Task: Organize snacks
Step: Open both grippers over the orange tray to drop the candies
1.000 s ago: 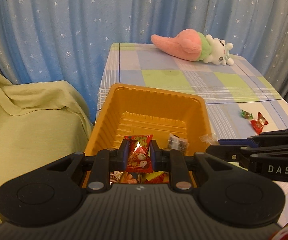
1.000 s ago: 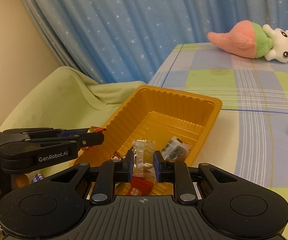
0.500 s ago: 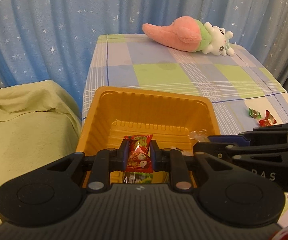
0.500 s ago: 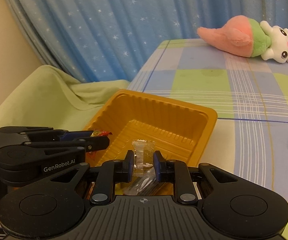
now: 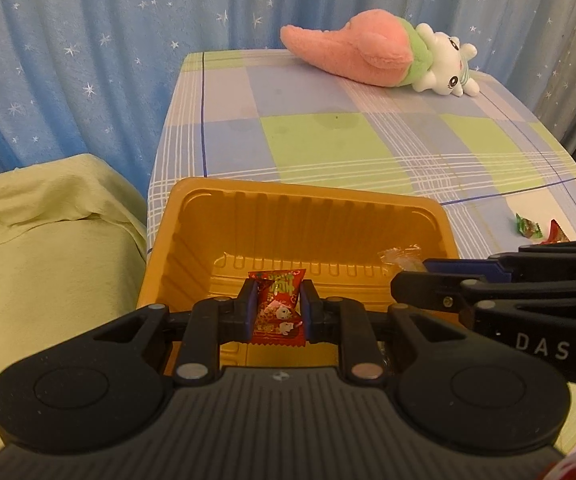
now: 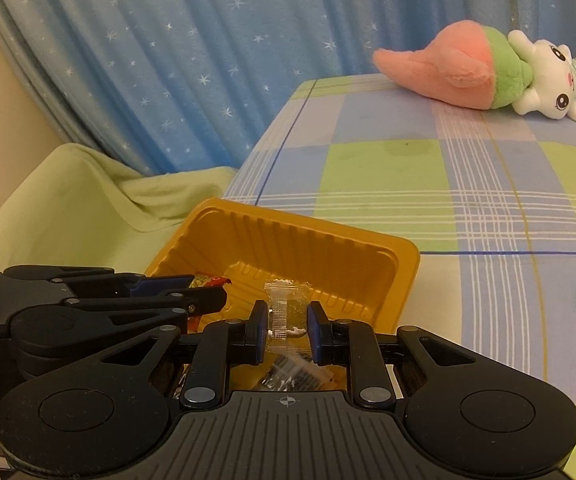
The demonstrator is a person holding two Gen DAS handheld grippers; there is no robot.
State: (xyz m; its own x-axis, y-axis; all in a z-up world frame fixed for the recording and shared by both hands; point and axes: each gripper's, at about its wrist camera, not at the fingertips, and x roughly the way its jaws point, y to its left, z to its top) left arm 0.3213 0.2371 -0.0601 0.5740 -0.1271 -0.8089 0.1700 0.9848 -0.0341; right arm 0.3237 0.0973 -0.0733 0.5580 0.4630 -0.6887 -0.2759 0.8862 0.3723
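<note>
My left gripper (image 5: 275, 308) is shut on a red snack packet (image 5: 277, 306) and holds it above the near part of the orange tray (image 5: 304, 204). My right gripper (image 6: 287, 326) is shut on a clear snack packet (image 6: 285, 312) over the same tray (image 6: 392, 256). Each gripper shows in the other's view: the right gripper (image 5: 408, 276) with the clear packet (image 5: 400, 256), the left gripper (image 6: 211, 290) with the red packet's tip (image 6: 207, 279). A dark wrapped snack (image 6: 292, 376) lies below my right gripper.
A green candy (image 5: 528, 226) and a red candy (image 5: 558, 234) lie on the checked tablecloth (image 5: 328, 128) right of the tray. A pink and white plush toy (image 5: 376, 56) lies at the far end. A green-covered seat (image 5: 47, 232) stands left of the table.
Both grippers have risen and drawn back from the tray floor, each still holding its packet. The snacks in the tray's near end have dropped below the left wrist view.
</note>
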